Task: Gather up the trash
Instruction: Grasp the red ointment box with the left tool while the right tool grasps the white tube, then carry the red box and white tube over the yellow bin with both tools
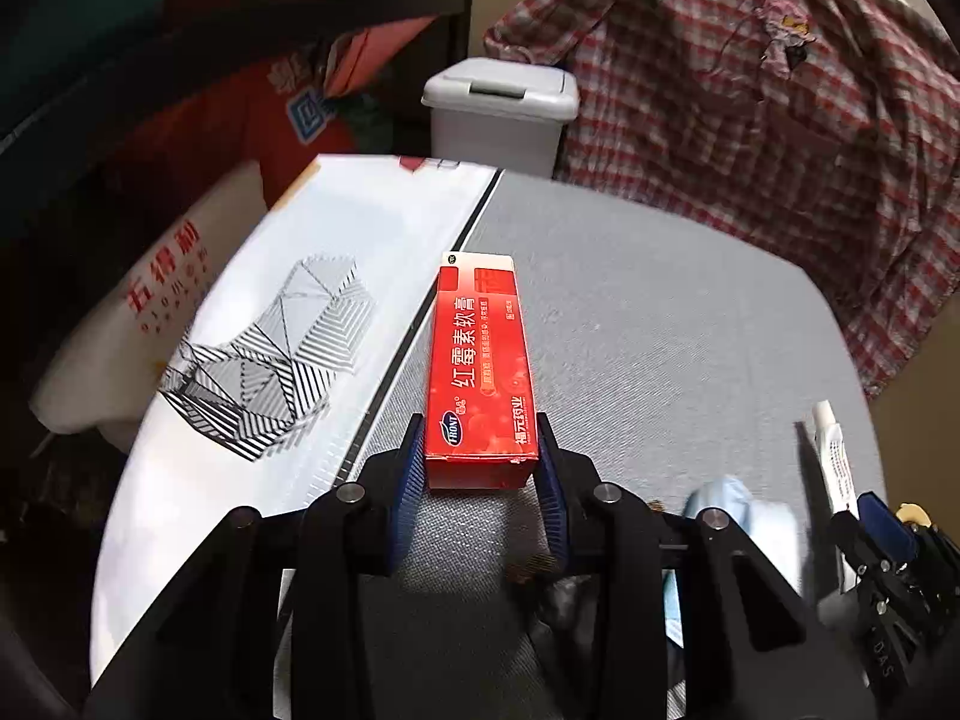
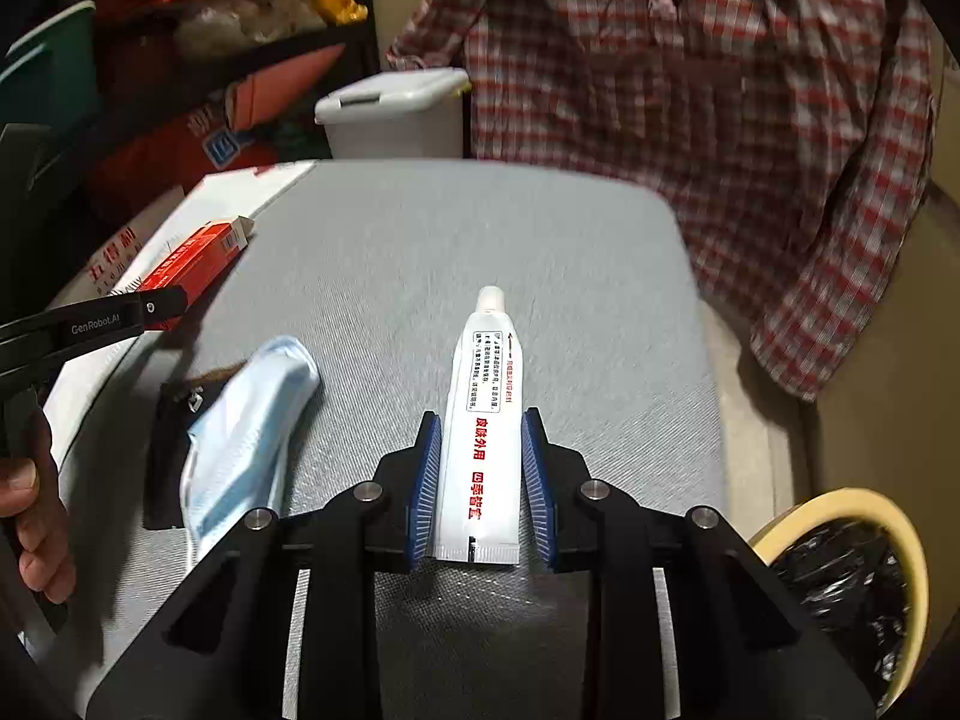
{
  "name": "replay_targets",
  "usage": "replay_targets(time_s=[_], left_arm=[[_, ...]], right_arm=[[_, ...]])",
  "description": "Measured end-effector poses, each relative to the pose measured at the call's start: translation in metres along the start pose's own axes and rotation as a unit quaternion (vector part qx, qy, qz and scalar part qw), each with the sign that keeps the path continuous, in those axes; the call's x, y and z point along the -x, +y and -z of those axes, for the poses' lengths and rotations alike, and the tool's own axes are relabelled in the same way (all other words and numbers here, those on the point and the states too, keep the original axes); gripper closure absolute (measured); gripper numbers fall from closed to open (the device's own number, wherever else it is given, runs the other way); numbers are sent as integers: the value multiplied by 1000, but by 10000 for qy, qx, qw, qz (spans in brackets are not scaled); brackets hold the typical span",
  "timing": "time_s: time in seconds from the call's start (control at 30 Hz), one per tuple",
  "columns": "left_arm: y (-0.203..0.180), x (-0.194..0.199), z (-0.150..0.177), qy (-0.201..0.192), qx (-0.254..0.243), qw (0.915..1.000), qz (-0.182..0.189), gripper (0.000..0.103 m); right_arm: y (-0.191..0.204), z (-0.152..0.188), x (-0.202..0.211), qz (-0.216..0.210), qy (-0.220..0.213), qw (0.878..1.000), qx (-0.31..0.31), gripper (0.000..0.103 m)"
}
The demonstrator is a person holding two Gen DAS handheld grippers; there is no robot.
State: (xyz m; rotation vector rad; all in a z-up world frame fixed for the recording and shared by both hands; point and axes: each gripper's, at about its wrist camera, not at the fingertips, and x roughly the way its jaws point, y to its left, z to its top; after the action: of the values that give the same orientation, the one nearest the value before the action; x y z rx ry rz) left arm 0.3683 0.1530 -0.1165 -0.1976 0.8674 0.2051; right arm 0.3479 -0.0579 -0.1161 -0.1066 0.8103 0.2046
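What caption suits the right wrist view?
Right gripper shut on white ointment tube above grey cushion.

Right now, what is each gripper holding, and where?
Left gripper: red cardboard box, by its near end. Right gripper: white ointment tube, by its crimped lower half.

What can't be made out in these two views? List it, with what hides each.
- Dark item, right wrist view: mostly covered by the blue face mask; identity unclear.
- Face mask in the left wrist view: motion-blurred, partly behind the left hand-held gripper.
- Yellow-rimmed bin, right wrist view: cut off by the image edge; contents hidden by its black liner.
- White lidded bin: lid shut, inside unseen.
- White tube: small print unreadable.
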Motion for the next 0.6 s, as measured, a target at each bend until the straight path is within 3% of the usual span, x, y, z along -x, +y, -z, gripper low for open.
replay_targets(time_s=[0.6], left_arm=[[2,106,-5,-586,-57,9978,298,69]], right_arm=[[-12,-4,100,-302,-561,9979,-126,75]])
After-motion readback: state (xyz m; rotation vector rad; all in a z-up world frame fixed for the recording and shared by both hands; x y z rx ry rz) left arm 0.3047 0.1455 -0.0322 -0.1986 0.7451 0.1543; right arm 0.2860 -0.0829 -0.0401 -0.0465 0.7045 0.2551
